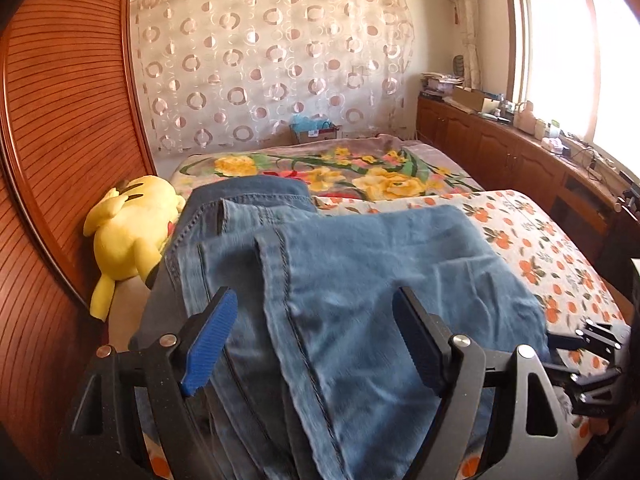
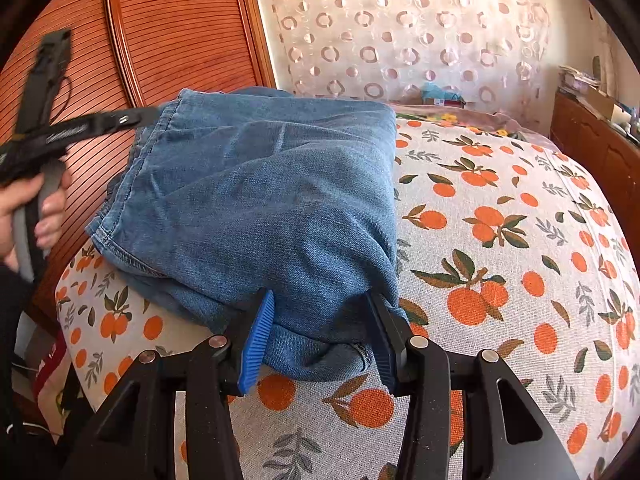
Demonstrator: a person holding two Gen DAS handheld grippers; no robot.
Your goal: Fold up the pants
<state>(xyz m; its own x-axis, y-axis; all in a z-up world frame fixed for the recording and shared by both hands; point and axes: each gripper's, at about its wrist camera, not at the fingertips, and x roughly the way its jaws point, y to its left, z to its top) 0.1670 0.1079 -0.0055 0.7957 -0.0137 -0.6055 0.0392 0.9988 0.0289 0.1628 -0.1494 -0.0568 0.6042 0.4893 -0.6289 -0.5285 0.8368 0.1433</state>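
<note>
Blue denim pants (image 2: 260,180) lie folded in a thick stack on the orange-print bed sheet (image 2: 500,240). My right gripper (image 2: 320,295) is shut on the near corner of the stack, and the cloth bunches between its blue pads. In the left wrist view the pants (image 1: 360,280) spread out below my left gripper (image 1: 315,292). Its jaws stand wide open above the denim and press on nothing. In the right wrist view a hand (image 2: 24,208) holds the left gripper, blurred, at the far left edge of the pants.
A yellow plush toy (image 1: 128,232) lies against the slatted wooden panel (image 1: 60,120) left of the pants. A floral blanket (image 1: 360,176) covers the far part of the bed. A cluttered wooden cabinet (image 1: 500,148) runs along the right under the window.
</note>
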